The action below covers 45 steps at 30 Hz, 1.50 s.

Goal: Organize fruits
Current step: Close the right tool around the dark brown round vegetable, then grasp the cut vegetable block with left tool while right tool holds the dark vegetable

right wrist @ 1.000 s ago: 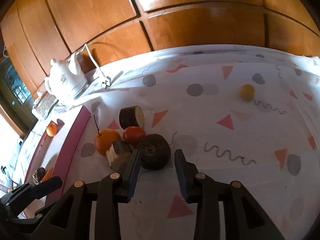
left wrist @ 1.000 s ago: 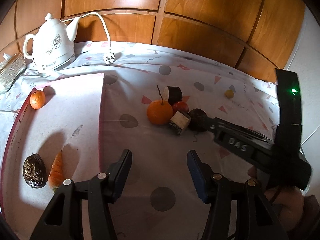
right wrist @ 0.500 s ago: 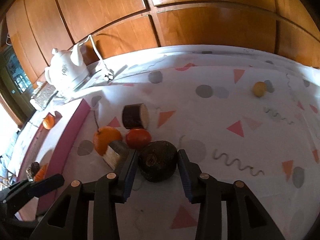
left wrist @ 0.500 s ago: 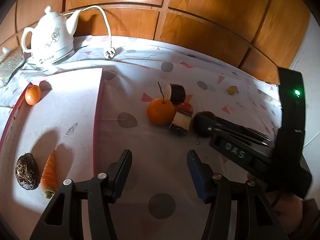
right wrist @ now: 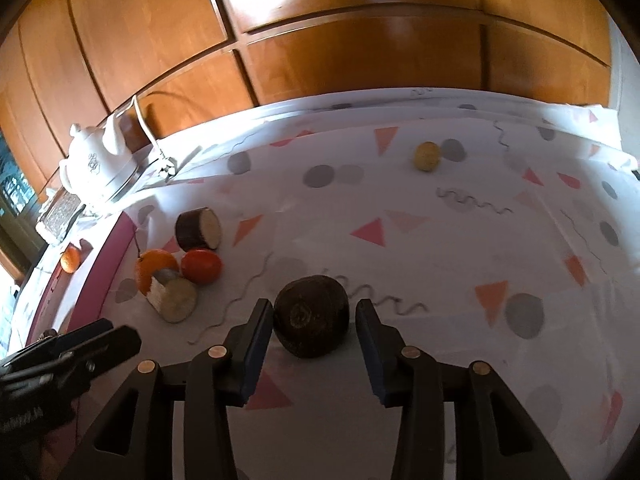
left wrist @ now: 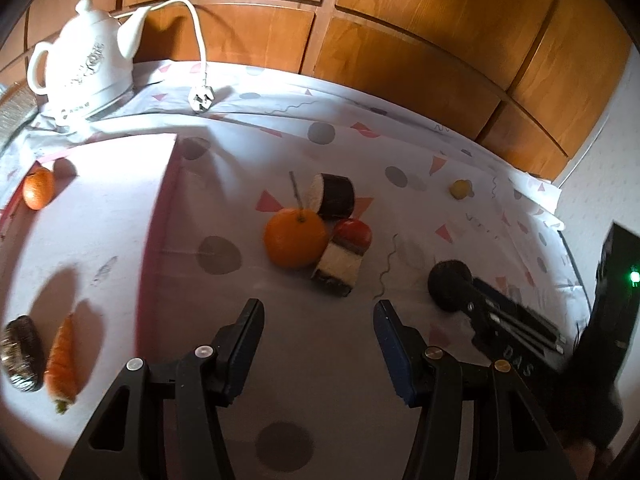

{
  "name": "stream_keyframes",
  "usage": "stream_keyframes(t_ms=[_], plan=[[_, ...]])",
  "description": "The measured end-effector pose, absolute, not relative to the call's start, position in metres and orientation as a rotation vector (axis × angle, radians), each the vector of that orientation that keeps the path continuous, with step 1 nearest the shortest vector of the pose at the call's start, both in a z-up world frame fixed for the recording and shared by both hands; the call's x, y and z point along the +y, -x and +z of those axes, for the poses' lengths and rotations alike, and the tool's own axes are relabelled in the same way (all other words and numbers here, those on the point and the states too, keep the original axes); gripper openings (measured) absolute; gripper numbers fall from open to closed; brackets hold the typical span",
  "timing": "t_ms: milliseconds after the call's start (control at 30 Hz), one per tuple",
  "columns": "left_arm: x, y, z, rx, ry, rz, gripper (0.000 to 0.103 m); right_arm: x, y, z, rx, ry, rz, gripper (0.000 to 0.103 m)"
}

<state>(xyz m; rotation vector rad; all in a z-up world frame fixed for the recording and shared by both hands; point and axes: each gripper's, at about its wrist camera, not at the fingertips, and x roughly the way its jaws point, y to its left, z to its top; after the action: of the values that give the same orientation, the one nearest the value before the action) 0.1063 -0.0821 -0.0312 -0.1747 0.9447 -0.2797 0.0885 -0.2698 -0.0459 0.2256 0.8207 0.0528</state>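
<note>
My right gripper is shut on a dark round fruit and holds it; the fruit also shows in the left wrist view. My left gripper is open and empty over the cloth. Ahead of it lie an orange with a stem, a red tomato and two dark-skinned cut pieces. A small yellow fruit lies far right. On the white board at left lie a small orange, a carrot and a dark wrinkled fruit.
A white kettle with its cord and plug stands at the back left. A glass box sits beside it. Wooden panels close the back. The patterned cloth covers the table.
My right gripper closed on the dark round fruit and pulled it back to the right, away from the fruit cluster. My left gripper shifted a little.
</note>
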Motion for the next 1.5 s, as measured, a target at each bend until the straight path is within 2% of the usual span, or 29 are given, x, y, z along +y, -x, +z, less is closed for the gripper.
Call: stream_keyframes(t_ms=[67, 167, 367, 467, 800, 833, 900, 967, 1500], plan=[[-0.087, -0.11, -0.032, 0.946, 0.177, -0.278, 0.058, -0.275, -0.088, -0.047, 0.816, -0.255, 0.051, 0.043], [-0.094, -0.116, -0.033, 0.945, 0.188, -0.277, 0.058, -0.281, -0.088, -0.05, 0.815, -0.291, 0.052, 0.052], [-0.102, -0.126, -0.042, 0.944, 0.179, -0.269, 0.057, -0.286, -0.086, -0.052, 0.801, -0.327, 0.063, 0.053], [-0.101, -0.13, -0.046, 0.933, 0.181, -0.265, 0.051, -0.285, -0.086, -0.052, 0.798, -0.321, 0.062, 0.054], [-0.107, -0.136, -0.049, 0.902, 0.154, -0.246, 0.051, -0.288, -0.085, -0.054, 0.79, -0.334, 0.07, 0.054], [-0.107, -0.137, -0.049, 0.901, 0.152, -0.238, 0.05, -0.289, -0.085, -0.054, 0.79, -0.334, 0.07, 0.054], [-0.107, -0.138, -0.05, 0.897, 0.141, -0.212, 0.037, -0.289, -0.085, -0.054, 0.79, -0.335, 0.071, 0.054], [-0.105, -0.138, -0.05, 0.89, 0.14, -0.207, 0.031, -0.289, -0.086, -0.054, 0.791, -0.333, 0.07, 0.054], [-0.1, -0.096, -0.057, 0.848, 0.029, -0.23, 0.028, -0.282, -0.088, -0.054, 0.804, -0.28, 0.049, 0.055]])
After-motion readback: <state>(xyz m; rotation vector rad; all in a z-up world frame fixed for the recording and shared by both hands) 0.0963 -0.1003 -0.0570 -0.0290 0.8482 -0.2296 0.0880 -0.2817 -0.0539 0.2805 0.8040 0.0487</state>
